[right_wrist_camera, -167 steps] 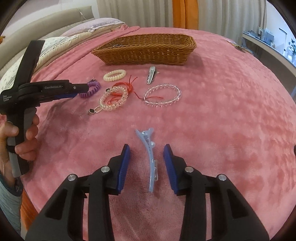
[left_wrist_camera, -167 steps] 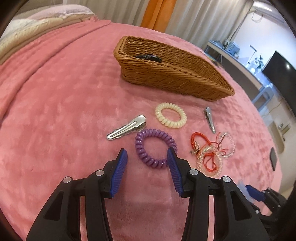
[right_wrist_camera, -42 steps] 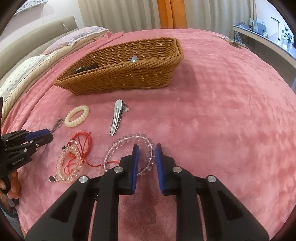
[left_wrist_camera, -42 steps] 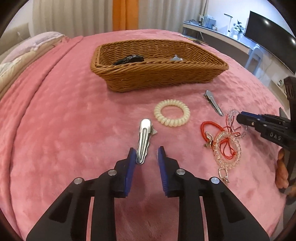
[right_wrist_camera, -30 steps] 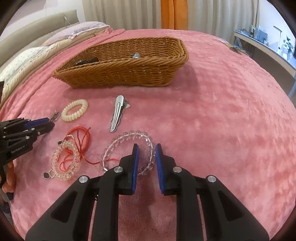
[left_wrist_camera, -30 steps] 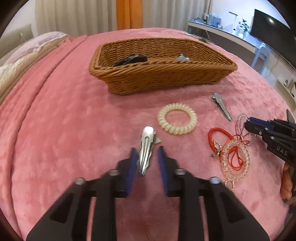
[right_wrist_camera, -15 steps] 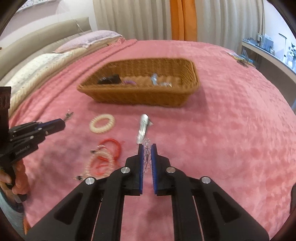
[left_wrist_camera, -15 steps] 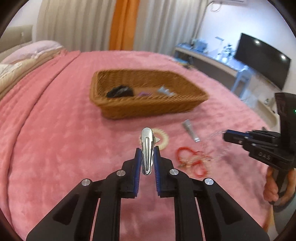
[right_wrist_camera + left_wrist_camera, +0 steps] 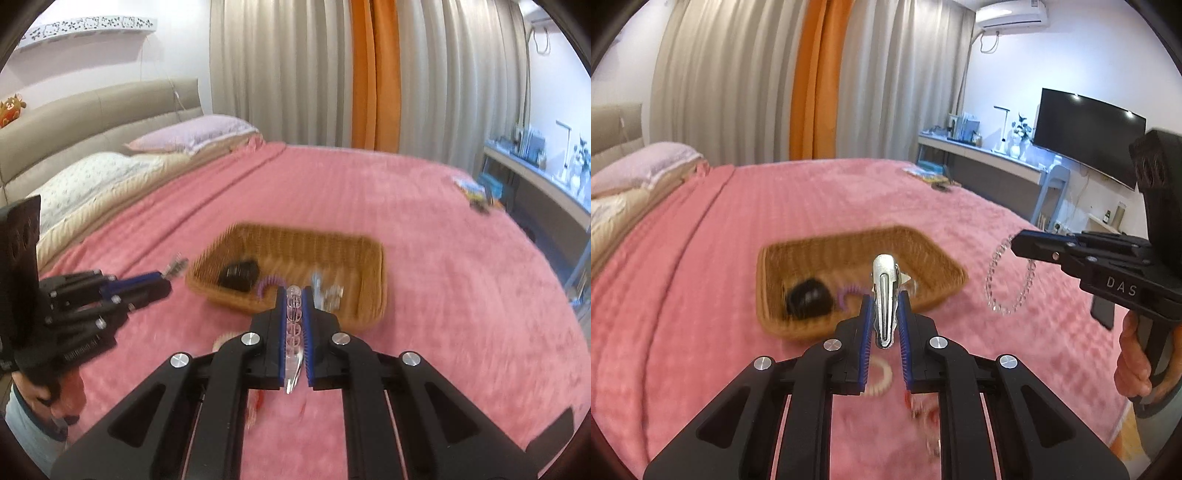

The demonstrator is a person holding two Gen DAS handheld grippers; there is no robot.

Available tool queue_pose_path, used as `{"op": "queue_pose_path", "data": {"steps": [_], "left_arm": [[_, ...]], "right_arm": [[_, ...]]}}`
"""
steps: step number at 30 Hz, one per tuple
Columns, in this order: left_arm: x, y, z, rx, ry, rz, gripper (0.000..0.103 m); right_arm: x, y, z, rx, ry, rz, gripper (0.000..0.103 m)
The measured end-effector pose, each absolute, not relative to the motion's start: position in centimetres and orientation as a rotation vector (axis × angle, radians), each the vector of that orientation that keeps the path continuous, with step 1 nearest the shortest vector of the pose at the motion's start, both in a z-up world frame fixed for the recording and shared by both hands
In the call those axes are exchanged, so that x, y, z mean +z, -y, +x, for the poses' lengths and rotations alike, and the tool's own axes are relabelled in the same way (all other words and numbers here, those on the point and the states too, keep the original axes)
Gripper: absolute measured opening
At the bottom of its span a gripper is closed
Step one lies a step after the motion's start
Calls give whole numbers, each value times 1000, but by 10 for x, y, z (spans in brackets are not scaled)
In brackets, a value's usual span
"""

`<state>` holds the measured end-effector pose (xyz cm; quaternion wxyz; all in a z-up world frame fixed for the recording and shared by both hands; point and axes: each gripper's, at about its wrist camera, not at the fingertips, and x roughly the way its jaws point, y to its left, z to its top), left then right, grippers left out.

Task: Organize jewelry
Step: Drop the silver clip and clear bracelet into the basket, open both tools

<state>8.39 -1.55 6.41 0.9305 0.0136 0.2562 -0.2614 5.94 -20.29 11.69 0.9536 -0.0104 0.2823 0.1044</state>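
My left gripper (image 9: 884,299) is shut on a silver metal hair clip (image 9: 885,295) and holds it in the air in front of the wicker basket (image 9: 945,266). My right gripper (image 9: 294,295) is shut on a clear bead bracelet (image 9: 294,325), which hangs from its tips in the left wrist view (image 9: 1004,284), to the right of the basket. The basket (image 9: 369,273) holds a black hair tie (image 9: 240,275), a purple coil tie (image 9: 267,286) and a pale blue clip (image 9: 327,291). The left gripper also shows in the right wrist view (image 9: 162,286).
A cream coil hair tie (image 9: 881,378) and a blurred red cord with bracelets (image 9: 919,406) lie on the pink blanket (image 9: 720,295) below my grippers. Pillows (image 9: 110,173) are at the left. A desk and TV (image 9: 1086,136) stand beyond the bed's right edge.
Both grippers have risen higher above the blanket and moved toward the basket, each carrying its item. The bracelet now hangs free in the air.
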Motion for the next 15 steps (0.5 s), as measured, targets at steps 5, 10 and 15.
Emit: {"op": "queue_pose_path", "data": {"steps": [5, 10, 15], "left_arm": [[67, 31, 129, -513, -543, 2, 12], [45, 45, 182, -470, -607, -17, 12], [16, 47, 213, -456, -670, -42, 12]], "right_arm": [[122, 206, 108, 214, -568, 11, 6], [98, 204, 164, 235, -609, 49, 6], [57, 198, 219, 202, -717, 77, 6]]}}
